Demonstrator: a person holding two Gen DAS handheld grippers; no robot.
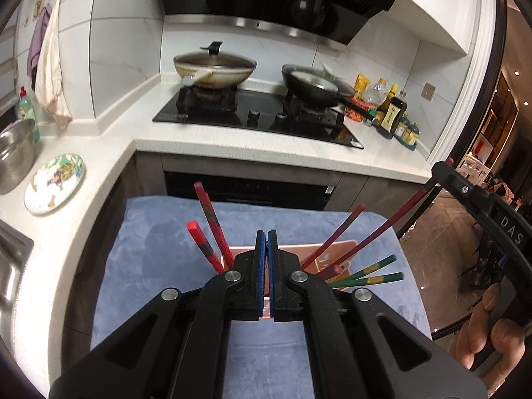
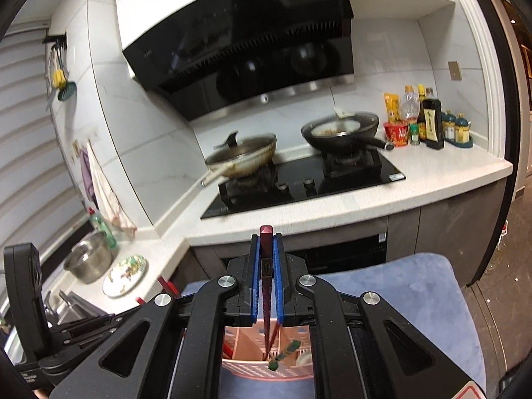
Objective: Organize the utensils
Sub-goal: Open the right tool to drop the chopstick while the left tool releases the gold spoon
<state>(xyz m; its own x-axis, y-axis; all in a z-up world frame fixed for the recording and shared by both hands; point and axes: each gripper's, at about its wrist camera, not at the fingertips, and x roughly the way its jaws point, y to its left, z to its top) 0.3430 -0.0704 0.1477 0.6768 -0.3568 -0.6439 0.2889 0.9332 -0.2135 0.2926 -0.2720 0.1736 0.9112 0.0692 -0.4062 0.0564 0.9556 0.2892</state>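
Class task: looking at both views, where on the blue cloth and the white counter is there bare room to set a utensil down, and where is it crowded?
Free: the blue cloth left of the pink utensil holder; the counter strip before the hob. Crowded: the bottles right of the hob; the steel bowl and plate by the sink.

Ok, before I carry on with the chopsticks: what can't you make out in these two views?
- Left wrist view: most of the pink holder sits behind the left gripper, so its compartments are hidden.
- Right wrist view: the right gripper covers much of the dark red chopstick.
- Bottle labels: too small to read.
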